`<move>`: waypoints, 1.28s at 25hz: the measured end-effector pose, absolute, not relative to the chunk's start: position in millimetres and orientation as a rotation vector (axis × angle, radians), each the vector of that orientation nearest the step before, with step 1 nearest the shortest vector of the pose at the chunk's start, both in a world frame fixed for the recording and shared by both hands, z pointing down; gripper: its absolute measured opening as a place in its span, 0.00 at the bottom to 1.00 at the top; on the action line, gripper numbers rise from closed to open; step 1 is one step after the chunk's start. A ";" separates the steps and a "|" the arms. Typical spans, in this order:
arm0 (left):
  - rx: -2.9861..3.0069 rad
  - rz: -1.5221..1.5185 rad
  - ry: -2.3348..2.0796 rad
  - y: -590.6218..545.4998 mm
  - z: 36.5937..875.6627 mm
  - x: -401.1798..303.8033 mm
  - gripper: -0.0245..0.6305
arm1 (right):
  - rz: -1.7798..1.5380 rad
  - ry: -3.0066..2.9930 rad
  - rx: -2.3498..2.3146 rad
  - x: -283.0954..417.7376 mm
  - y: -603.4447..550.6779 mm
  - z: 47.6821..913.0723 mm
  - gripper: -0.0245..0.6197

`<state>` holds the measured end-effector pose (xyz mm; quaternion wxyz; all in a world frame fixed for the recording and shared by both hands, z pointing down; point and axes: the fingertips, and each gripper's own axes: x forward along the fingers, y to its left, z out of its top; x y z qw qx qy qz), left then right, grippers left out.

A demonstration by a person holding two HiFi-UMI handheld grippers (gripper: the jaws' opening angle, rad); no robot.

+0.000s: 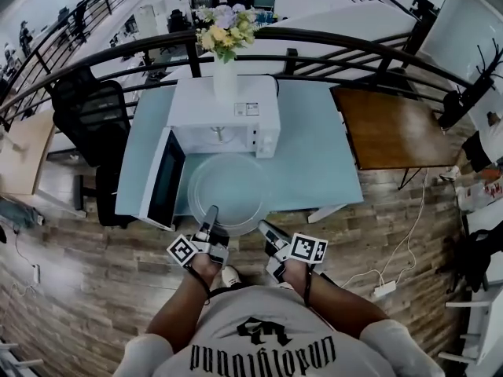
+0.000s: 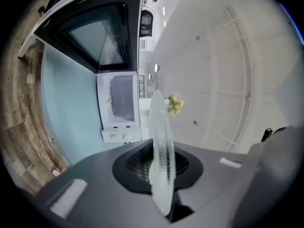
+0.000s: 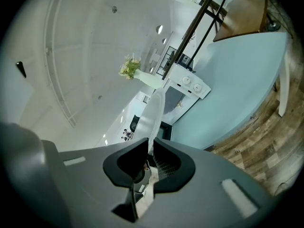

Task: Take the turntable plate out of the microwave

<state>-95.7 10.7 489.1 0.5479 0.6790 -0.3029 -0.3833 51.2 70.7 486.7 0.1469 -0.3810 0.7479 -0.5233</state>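
**A:** Head view: the turntable plate is out of the microwave and sits over the near part of the table, just in front of the open cavity. The left gripper and right gripper both bite its near rim, side by side.

**B:** Risk?

**A:** All the glass hangs on the far side of the grip. With a rim-only hold it can droop or pivot out. The open door stands just left of the plate, so a swing left clips it.

**B:** Left gripper view?

**A:** Jaws clamped on the rim, plate edge-on between the ribbed pads. The bite looks shallow and the glass is smooth, so it could slide out.

**B:** Right gripper view?

**A:** Same there: jaws nearly together, pinching the thin rim. If the hands spread or tilt differently, the glass twists, and then one grip pops or the plate cracks.

**B:** So keep both level and move them as one.

**A:** That's my read.
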 end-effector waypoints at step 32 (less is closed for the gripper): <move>1.595 -1.002 -0.842 178.9 456.1 14.6 0.16 | -1.516 2.372 -0.878 169.8 217.3 469.3 0.10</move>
